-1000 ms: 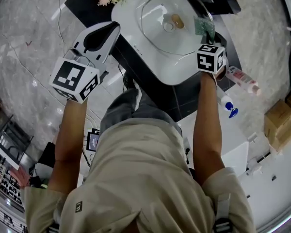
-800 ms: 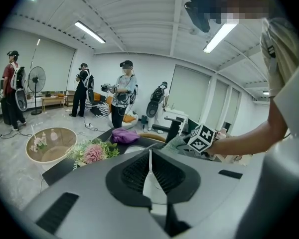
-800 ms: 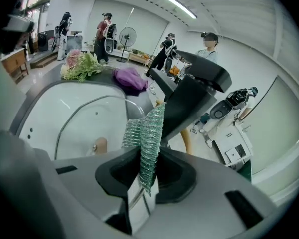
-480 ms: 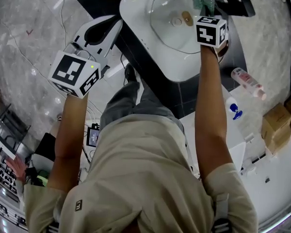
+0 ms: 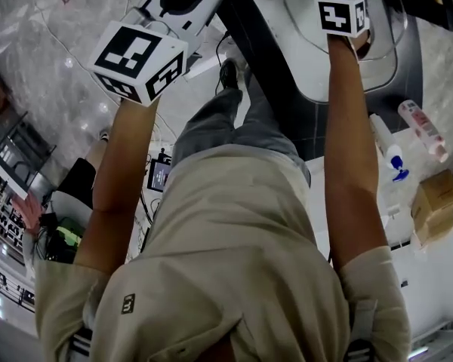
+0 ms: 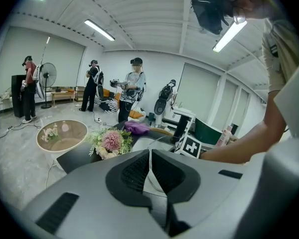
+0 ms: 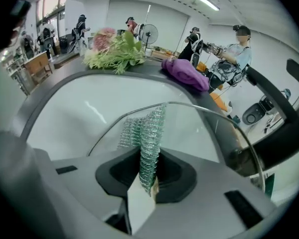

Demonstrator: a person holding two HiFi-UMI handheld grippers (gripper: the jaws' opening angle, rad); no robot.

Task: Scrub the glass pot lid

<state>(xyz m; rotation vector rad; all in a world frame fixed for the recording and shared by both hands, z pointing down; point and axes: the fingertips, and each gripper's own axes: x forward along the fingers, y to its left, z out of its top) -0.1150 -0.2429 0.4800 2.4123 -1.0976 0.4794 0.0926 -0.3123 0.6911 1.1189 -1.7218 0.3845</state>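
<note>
White rounded bench top [image 7: 74, 113] carries the round glass pot lid [image 7: 199, 138], which lies flat directly ahead of the right gripper [image 7: 148, 163]. Its fingers are closed on a green-silver mesh scrubber [image 7: 145, 128] that points at the glass. The left gripper [image 6: 149, 166], fingers together and empty, hangs well apart at the left, so the right one is nearer.
</note>
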